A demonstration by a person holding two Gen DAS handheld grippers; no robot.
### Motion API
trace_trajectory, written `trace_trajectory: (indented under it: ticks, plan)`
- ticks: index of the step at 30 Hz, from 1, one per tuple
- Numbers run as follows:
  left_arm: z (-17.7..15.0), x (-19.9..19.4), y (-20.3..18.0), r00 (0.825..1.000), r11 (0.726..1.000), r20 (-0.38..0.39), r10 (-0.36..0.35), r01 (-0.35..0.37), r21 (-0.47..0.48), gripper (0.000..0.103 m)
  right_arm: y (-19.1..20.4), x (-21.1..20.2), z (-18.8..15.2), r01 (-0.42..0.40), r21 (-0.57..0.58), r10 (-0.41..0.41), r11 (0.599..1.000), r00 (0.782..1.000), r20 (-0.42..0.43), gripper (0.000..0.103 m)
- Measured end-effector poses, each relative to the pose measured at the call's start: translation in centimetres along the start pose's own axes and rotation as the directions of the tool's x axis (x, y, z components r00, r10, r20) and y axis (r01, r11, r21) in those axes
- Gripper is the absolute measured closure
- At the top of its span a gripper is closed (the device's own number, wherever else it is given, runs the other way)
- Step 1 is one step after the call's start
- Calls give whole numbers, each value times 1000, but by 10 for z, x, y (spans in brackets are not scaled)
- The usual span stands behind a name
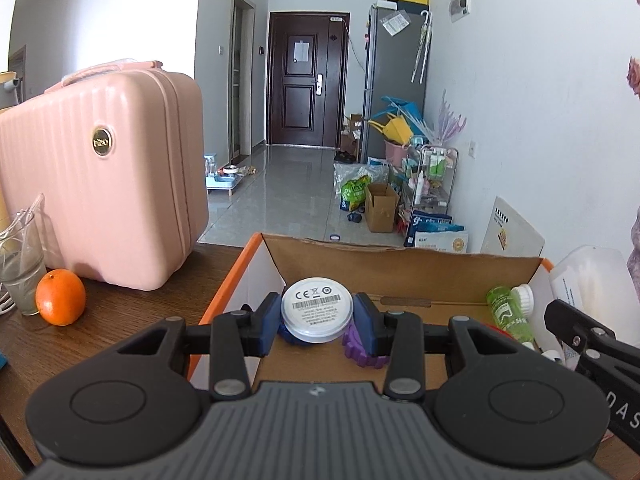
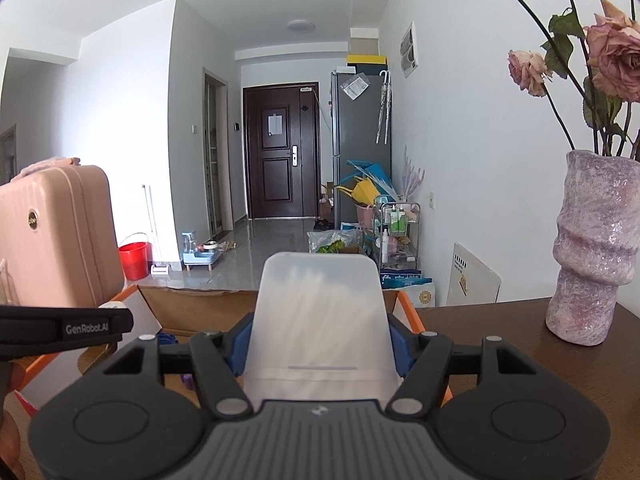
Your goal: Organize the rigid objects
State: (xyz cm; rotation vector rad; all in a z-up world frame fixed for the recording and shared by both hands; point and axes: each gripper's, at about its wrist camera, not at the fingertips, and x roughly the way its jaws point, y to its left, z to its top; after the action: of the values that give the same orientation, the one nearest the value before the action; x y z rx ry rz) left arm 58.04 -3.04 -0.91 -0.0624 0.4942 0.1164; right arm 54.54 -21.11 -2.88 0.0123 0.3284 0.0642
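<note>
Disc (image 1: 317,309) pinched tight in left gripper (image 1: 316,322), frosted tub (image 2: 318,320) clamped in right gripper (image 2: 318,344); lower both into box (image 1: 400,264) w/ fingers level before releasing.

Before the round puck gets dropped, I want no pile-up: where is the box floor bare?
Bare cardboard floor runs along the back wall, between the white puck and the green bottle. Crowded: the right corner by that bottle, and under the puck, where purple pieces lie.

I read a CE mark and a barcode on the white round disc (image 1: 317,310); its small print is too fine for me. "GenRobot.AI" stands on a black strap (image 2: 66,328), and "DAS" on the black arm (image 1: 626,420) at the right edge.
</note>
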Motion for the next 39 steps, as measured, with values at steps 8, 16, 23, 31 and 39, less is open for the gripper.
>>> trace_trajectory:
  ticks: [8, 16, 23, 31, 39]
  plan:
    - [-2, -6, 2, 1000, 1000, 23, 8, -8, 27, 11, -3, 1, -1, 27, -5, -28, 1000, 999, -40, 16]
    - [0, -12, 10, 998, 999, 43, 49, -49, 9, 0, -5, -1, -1, 45, 1, -45, 999, 998, -37, 0]
    - [1, -14, 13, 998, 999, 43, 48, -48, -3, 0, -5, -5, 1, 44, -3, -44, 999, 999, -26, 0]
    - [1, -31, 20, 997, 1000, 70, 29, -29, 9, 0, -7, -19, 6, 38, 7, -38, 999, 999, -3, 0]
    - [-5, -69, 30, 994, 1000, 108, -4, 3, 15, 0, -4, -58, 5, 10, -9, -9, 1000, 1000, 26, 0]
